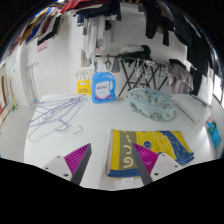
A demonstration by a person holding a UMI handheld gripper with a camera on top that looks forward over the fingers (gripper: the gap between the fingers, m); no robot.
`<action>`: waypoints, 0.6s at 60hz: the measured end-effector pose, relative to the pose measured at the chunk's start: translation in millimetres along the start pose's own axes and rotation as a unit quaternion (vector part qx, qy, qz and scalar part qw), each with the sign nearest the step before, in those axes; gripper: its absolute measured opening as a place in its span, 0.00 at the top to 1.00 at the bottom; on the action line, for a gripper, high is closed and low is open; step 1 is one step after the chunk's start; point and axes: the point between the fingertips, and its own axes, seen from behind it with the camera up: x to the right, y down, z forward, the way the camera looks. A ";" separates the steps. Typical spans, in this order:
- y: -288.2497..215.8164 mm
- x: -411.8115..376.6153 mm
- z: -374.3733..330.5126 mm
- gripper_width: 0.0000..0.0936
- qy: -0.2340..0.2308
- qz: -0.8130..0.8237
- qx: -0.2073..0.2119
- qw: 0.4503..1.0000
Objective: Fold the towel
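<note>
Your hand-held gripper (112,160) sits at the bottom centre of the frame with its fingers spread and nothing between them. The magenta pads (79,156) are bare. The towel (150,150), yellow with blue and a pale looping pattern, lies flat on the white surface (60,140) at the lower right, just ahead of the right finger and partly behind it.

The step in hand appears to be the approach to a first grasp. To do it well:

1. Aim for a near edge or corner of the towel, not its middle.
2. Keep the fingers spread until one passes under the cloth edge and the other over it.
3. Close only on a single layer, then lift low and carry the edge across to the opposite side so the fold lies square.
4. Keep the path clear of the neighbouring items.

Those items are a heap of wire hangers (55,112) at the centre left, a blue detergent bottle (104,88) at the upper centre, and a clear bundle (152,101) to its right.

The bottle carries a label, but its writing is too small to read. No other brand or text can be made out.
</note>
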 end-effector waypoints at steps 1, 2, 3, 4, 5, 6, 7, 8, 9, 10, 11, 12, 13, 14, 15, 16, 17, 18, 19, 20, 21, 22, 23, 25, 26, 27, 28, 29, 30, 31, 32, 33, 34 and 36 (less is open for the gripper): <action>2.4 -1.8 7.4 0.09 -0.002 -0.002 -0.001 1.000; 5.1 -2.9 14.4 0.09 -0.004 -0.003 -0.003 1.000; 8.2 -4.3 21.6 0.10 -0.004 -0.005 -0.006 1.000; 12.1 -4.5 27.9 0.10 -0.004 -0.008 -0.010 1.000; 16.1 -5.0 34.0 0.10 -0.004 -0.010 -0.016 1.000; 19.7 -5.3 39.7 0.10 -0.003 -0.010 -0.020 1.000; 22.9 -5.3 45.3 0.10 -0.002 -0.009 -0.024 1.000; 26.1 -4.9 50.4 0.10 -0.001 -0.008 -0.027 1.000; 29.5 -4.7 54.9 0.10 -0.001 -0.007 -0.032 0.999; 33.4 -4.4 59.3 0.10 0.000 -0.006 -0.036 0.999; 36.5 -4.0 62.4 0.10 0.001 -0.004 -0.040 0.999; 39.4 -3.8 65.3 0.10 0.002 -0.001 -0.045 0.999; 42.4 -4.0 67.8 0.10 0.002 0.000 -0.049 0.999; 39.8 -6.3 68.0 0.10 -0.002 0.005 -0.043 0.999; 38.1 -6.1 69.7 0.12 0.000 0.007 -0.037 0.999; 37.9 -3.3 74.3 0.14 0.003 0.005 -0.039 0.999; 36.7 -2.9 73.7 0.15 0.002 0.003 -0.037 0.999; 36.5 -3.6 73.8 0.17 0.001 0.001 -0.036 0.999; 36.3 -4.7 73.8 0.20 -0.002 -0.002 -0.035 0.999; 36.0 -6.4 73.8 0.25 -0.004 -0.003 -0.033 0.999; 37.4 -8.7 73.4 0.30 -0.006 -0.006 -0.033 0.999; 37.3 -9.4 72.6 0.38 -0.008 -0.009 -0.032 0.999; 37.6 -9.8 72.3 0.48 -0.009 -0.014 -0.031 0.999; 35.1 -2.6 77.0 0.93 0.003 -0.027 -0.031 0.999; 33.2 6.4 77.1 0.97 0.023 -0.038 -0.028 0.999; 34.8 7.8 78.6 0.99 0.029 -0.040 -0.030 0.998; 36.8 5.0 78.2 0.99 0.027 -0.038 -0.033 0.998; 36.2 4.0 78.1 0.99 0.027 -0.040 -0.034 0.998; 36.4 3.3 78.7 0.99 0.026 -0.043 -0.035 0.998; 36.1 6.9 76.8 0.99 0.027 -0.044 -0.038 0.998; 36.3 4.9 77.8 0.99 0.023 -0.040 -0.042 0.998; 36.8 3.6 78.1 0.99 0.020 -0.034 -0.045 0.998; 36.3 2.7 78.2 0.99 0.016 -0.027 -0.049 0.998; 35.8 3.2 75.3 0.99 0.007 -0.014 -0.057 0.998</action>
